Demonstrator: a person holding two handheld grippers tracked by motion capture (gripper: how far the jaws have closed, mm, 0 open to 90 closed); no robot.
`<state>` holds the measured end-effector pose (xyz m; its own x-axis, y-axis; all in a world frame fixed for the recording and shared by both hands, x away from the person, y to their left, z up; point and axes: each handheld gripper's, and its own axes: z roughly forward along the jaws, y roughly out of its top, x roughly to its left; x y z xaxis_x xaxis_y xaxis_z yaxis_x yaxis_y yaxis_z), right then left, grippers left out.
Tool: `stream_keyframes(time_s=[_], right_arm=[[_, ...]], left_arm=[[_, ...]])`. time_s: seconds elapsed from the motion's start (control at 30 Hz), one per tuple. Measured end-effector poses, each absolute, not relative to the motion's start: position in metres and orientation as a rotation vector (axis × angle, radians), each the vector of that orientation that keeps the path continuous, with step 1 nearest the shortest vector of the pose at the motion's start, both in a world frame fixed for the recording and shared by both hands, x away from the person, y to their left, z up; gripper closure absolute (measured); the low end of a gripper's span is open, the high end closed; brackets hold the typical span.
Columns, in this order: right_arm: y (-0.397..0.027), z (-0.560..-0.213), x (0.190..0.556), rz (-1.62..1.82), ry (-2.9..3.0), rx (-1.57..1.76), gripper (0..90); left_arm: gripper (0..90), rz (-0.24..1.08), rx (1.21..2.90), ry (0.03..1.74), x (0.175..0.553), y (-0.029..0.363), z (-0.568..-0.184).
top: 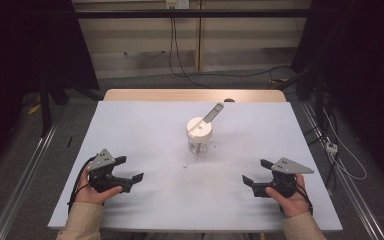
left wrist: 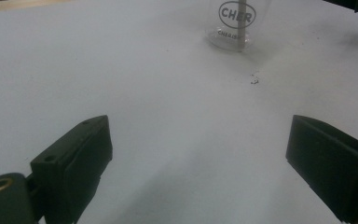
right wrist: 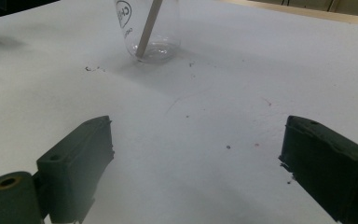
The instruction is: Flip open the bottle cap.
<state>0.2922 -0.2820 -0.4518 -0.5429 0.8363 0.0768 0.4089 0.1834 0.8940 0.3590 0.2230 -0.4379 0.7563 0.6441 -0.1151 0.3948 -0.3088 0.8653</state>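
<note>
Dim, soft, slightly hazy pictures

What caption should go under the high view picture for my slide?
Two open grippers, left gripper and right gripper, rest on the white table near a clear jar with a stick.

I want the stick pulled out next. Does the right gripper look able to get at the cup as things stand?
Probably yes. The right gripper is open, and bare white table lies between it and the clear cup; its stick leans toward the far right.
</note>
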Motion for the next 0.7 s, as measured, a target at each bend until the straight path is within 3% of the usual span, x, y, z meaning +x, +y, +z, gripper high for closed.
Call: stream_keyframes(time_s=[0.7], right_arm=[[-0.2843,-0.4530,0.2923,1.295,2.043,1.169,9.0]], left_arm=[[6.5,0.309,1.938,0.797,0.3587,0.2246,-0.4393]])
